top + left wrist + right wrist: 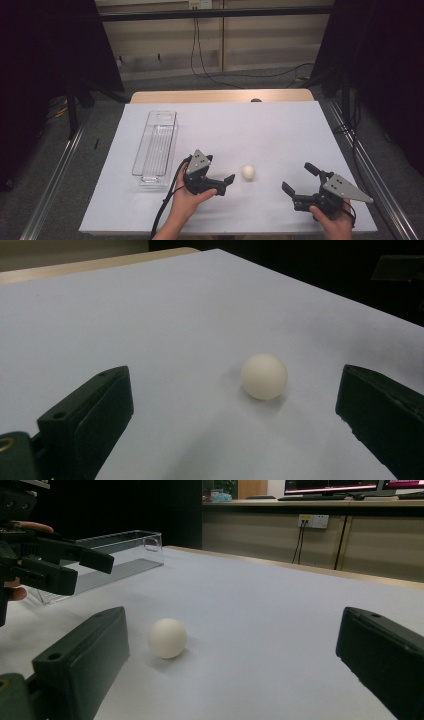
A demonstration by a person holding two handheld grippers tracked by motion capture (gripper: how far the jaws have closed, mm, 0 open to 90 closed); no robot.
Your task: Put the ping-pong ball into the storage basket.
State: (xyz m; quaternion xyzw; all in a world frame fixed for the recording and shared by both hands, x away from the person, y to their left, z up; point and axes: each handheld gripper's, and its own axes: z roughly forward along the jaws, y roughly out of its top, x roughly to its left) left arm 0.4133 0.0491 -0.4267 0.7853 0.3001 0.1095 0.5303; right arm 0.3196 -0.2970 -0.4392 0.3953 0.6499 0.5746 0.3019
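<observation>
Closing in: small white round ball (248, 172) sits near table's (280, 125) front edge, just right of left tongs (223, 184), spread; right tongs (295, 182) spread, farther.

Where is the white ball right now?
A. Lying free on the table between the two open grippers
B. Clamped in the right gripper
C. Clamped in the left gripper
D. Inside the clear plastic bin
A: the white ball rests on the table, apart from the open left gripper and the open right gripper, and outside the clear bin.
</observation>
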